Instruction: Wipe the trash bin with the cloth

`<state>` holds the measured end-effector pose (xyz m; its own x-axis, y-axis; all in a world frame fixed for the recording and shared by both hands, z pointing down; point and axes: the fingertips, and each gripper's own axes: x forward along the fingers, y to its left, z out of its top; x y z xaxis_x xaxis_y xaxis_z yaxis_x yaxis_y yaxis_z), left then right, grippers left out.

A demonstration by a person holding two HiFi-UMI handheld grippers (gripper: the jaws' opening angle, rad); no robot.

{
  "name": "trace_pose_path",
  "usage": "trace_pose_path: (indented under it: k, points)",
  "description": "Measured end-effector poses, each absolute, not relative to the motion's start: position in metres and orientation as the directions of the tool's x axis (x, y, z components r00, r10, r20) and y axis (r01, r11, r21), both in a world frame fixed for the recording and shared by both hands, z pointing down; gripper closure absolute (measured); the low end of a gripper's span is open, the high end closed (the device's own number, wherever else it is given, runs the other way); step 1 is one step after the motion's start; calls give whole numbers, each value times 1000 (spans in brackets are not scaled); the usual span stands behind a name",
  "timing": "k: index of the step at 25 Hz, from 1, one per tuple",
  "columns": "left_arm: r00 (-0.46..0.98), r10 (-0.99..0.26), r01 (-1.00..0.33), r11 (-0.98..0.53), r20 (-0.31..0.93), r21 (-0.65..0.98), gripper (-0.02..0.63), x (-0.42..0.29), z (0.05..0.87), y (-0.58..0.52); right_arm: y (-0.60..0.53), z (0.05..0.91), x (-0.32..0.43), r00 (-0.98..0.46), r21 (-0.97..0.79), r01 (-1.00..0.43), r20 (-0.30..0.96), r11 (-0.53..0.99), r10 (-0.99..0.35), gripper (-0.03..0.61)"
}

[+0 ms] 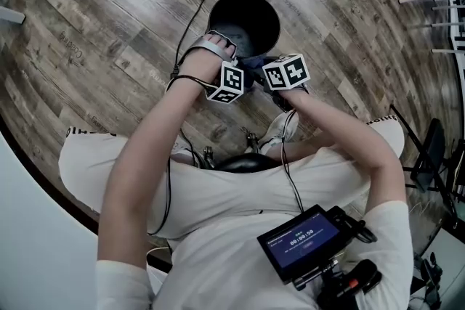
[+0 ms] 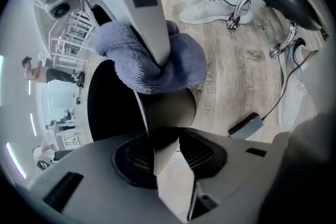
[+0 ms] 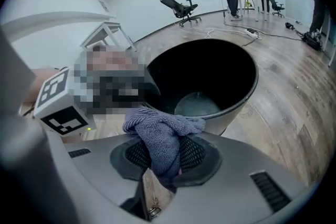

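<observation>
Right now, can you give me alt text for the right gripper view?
The right gripper is shut on a bunched blue-grey cloth, close to the near rim of an open black trash bin standing on a wood floor.

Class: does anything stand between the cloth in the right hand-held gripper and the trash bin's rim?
Nothing visible does. The cloth in the right hand-held gripper sits at the rim of the trash bin, beside the left hand-held gripper gripping that rim.
</observation>
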<state>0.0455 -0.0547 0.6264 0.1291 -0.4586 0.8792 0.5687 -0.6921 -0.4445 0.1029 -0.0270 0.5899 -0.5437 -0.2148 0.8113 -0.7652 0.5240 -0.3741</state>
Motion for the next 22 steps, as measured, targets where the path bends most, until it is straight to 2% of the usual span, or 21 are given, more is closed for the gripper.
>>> trace_pose_path:
  k: [18, 22]
  points:
    - [121, -441, 500, -747, 889, -438, 489, 67, 625, -47, -40, 781, 133, -386, -215, -766, 908, 606, -165, 480]
    - [131, -444, 483, -752, 886, -449, 489, 71, 625, -46, -40, 805, 134, -400, -246, -770, 905, 589, -145, 480]
